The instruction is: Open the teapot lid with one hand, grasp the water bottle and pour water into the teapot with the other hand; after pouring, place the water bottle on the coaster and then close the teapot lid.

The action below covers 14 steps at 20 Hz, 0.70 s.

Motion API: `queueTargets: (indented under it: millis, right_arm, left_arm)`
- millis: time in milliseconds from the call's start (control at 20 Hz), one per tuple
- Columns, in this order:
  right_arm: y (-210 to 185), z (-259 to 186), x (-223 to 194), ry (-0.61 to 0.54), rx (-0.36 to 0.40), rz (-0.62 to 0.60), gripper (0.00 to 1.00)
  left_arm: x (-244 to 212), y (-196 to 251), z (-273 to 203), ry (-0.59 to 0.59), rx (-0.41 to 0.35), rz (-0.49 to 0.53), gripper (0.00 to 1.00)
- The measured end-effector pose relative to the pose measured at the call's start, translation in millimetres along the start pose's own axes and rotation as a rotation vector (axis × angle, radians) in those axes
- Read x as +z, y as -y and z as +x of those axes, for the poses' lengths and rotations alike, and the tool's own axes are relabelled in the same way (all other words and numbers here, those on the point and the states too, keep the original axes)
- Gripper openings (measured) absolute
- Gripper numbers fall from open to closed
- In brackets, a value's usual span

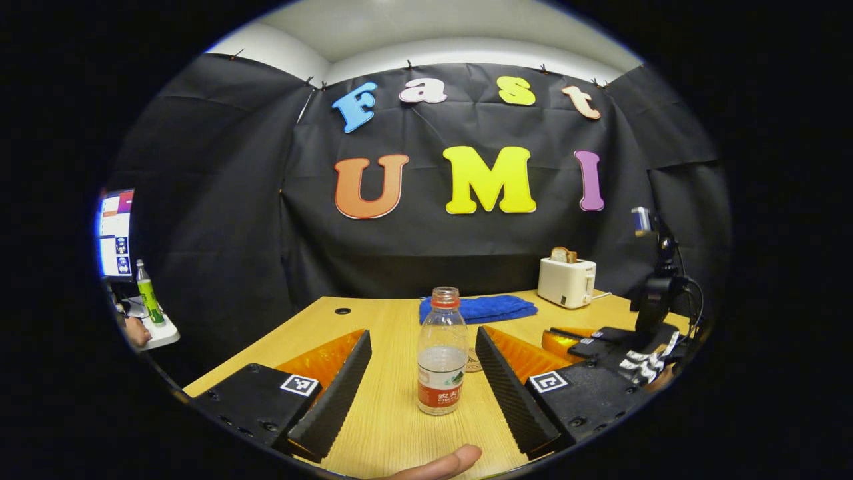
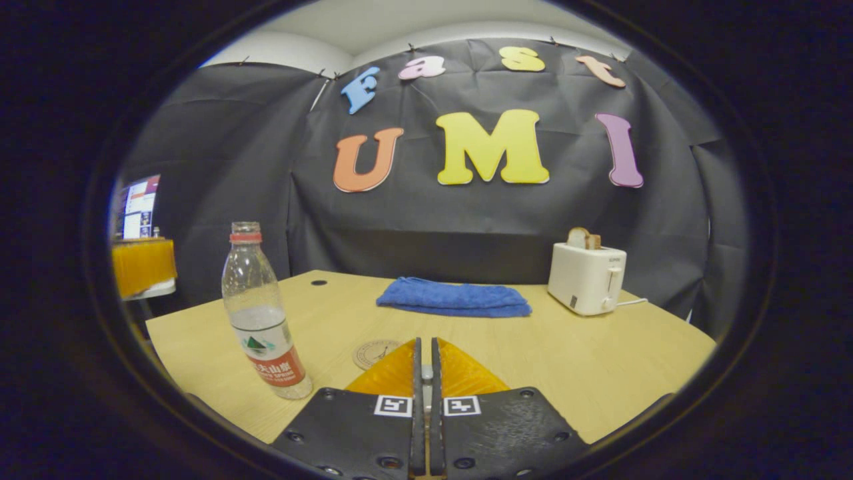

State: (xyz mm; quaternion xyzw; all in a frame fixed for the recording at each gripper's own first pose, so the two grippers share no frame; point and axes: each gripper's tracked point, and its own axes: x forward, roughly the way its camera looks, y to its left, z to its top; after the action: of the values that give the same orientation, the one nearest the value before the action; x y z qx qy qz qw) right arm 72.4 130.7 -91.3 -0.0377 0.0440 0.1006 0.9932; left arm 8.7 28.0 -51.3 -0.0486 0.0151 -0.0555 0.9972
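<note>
Standing upright on the desk (image 1: 393, 427), the water bottle (image 1: 442, 353) is directly ahead of your left hand-held gripper (image 1: 421, 373), between its wide-open fingers but touching neither one. Your right hand-held gripper (image 2: 424, 373) is closed on nothing, and from it the bottle stands off to the left, so the left one is nearer.

Both views look low across the bench (image 1: 393, 333) toward the toaster (image 1: 566, 281). The left gripper view sits near the water bottle (image 1: 442, 352); the right gripper view stands right of it, sharing bottle, towel (image 2: 454, 297) and toaster.
</note>
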Motion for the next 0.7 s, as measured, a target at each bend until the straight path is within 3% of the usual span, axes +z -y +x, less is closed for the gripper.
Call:
queueTargets:
  millis: [350, 700]
  right_arm:
    - [36, -17, 18, 0.048, -0.088, -0.005, 0.00]
    - [63, -27, 22, 0.071, -0.113, -0.009, 0.00]
  left_arm:
    - [-37, 27, 15, -0.017, -0.089, -0.044, 0.99]
    - [-67, 25, 45, -0.030, -0.050, 0.008, 0.99]
